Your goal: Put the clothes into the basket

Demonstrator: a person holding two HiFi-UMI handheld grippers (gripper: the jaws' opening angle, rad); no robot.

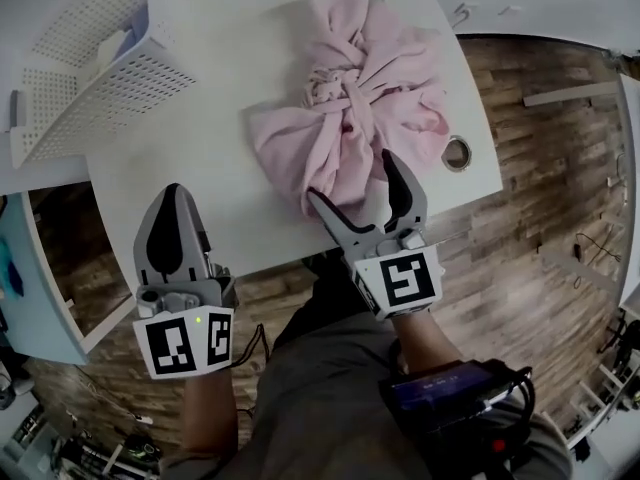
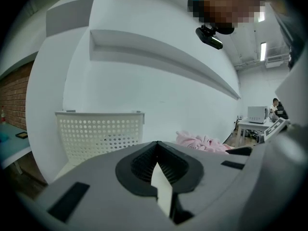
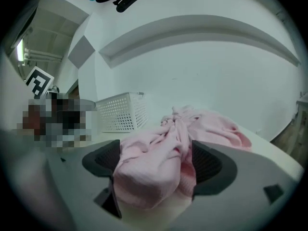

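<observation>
We take the heap of pink clothes [image 1: 360, 88] as our marker. It lies crumpled and knotted on the white counter [image 1: 230, 188], not in the basket.

The white perforated basket [image 1: 100, 58] stands left of the heap and farther from us, well apart from it. In the left gripper view it stands upright [image 2: 98, 134], with the heap [image 2: 199, 141] low to its right.

Our right hand-held gripper [image 1: 352, 176] is at the near edge of the heap. Its jaws stand wide, one on each side of a fold of the pink cloth. In the right gripper view the fold [image 3: 154, 162] bulges up and fills the gap between the dark pads. It lies against them, but we cannot tell that they squeeze it.

Our left hand-held gripper [image 1: 172, 193] is left of the heap, near our side, apart from the cloth. Its jaws are pressed together with nothing between them, as the left gripper view [image 2: 156, 146] shows.

A small round hole [image 1: 457, 153] sits in the counter just right of the heap. Wooden floor [image 1: 540, 218] shows beyond that.
</observation>
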